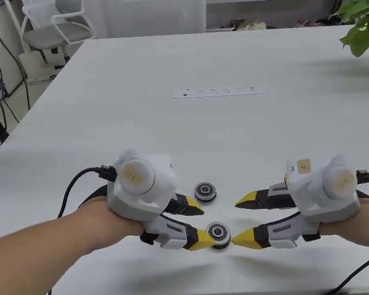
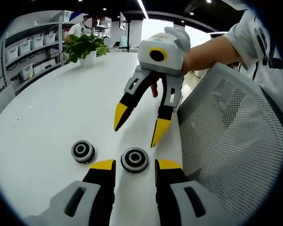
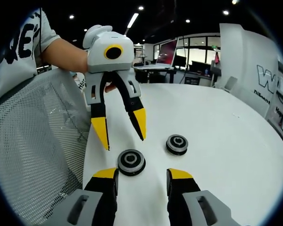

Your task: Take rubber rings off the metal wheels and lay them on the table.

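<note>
Left hand-held gripper (image 1: 203, 226) and right hand-held gripper (image 1: 236, 222) both open, empty, tips flanking near wheel (image 1: 218, 232) at lower centre of bench (image 1: 172, 135) -- second wheel (image 1: 205, 192) just above.

Left gripper (image 2: 135, 165): jaws parted, near wheel (image 2: 134, 160) just ahead between the yellow tips. Second wheel (image 2: 83, 151) to its left on white table (image 2: 61, 108). Right gripper (image 2: 137, 132) opposite, jaws parted. Mesh chair back (image 2: 226, 132) alongside.

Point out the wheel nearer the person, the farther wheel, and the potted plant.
nearer wheel (image 1: 218, 232): head view, on its central hub.
farther wheel (image 1: 205, 192): head view, on its central hub.
potted plant (image 2: 83, 44): left gripper view, on its leaves.
</note>
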`<state>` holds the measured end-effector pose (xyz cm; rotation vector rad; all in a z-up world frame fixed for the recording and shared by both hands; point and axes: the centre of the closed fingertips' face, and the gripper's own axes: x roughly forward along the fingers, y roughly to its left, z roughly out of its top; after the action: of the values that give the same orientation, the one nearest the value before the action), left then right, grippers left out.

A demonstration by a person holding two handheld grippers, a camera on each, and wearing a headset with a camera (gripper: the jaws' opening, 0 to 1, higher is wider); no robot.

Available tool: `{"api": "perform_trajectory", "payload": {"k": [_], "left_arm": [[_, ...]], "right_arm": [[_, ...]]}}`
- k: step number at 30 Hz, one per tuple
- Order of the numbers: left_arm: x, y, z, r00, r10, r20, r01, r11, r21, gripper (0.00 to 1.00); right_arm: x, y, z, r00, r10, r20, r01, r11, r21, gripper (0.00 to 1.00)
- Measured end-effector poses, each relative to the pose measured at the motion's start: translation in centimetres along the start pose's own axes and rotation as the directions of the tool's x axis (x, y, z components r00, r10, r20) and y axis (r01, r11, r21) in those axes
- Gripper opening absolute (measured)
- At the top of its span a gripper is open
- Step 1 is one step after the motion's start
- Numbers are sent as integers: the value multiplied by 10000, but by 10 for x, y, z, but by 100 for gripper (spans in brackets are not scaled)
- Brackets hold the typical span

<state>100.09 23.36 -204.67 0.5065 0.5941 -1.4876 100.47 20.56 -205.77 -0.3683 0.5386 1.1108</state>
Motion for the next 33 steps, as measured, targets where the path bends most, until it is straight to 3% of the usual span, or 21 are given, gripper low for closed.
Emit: {"api": "perform_trajectory", "payload": {"k": [6,16,26,29,33], "left_arm": [[9,-3,2,9999,-135,-51,135,9999,-79,22],[17,-5,-5,9990,-139,-436,149,9996,219,15],[19,0,-5,9996,169,-232,-161,9993,331,9],[19,-1,-5,9994,278,-228,-263,9974,668,9],[18,0,-6,9994,334,-40,-332,9979,549,9]], "right_arm": [[1,2,-4,9999,60,-151,-61,10000,-39,39],[1,3,-6,9998,57,-211,-58,10000,-49,39],[3,5,-7,9995,115,-277,-118,9999,-102,39],[3,5,-6,9995,141,-283,-144,9998,-123,39],[5,7,-6,9992,219,-344,-224,9996,-159,39]]}}
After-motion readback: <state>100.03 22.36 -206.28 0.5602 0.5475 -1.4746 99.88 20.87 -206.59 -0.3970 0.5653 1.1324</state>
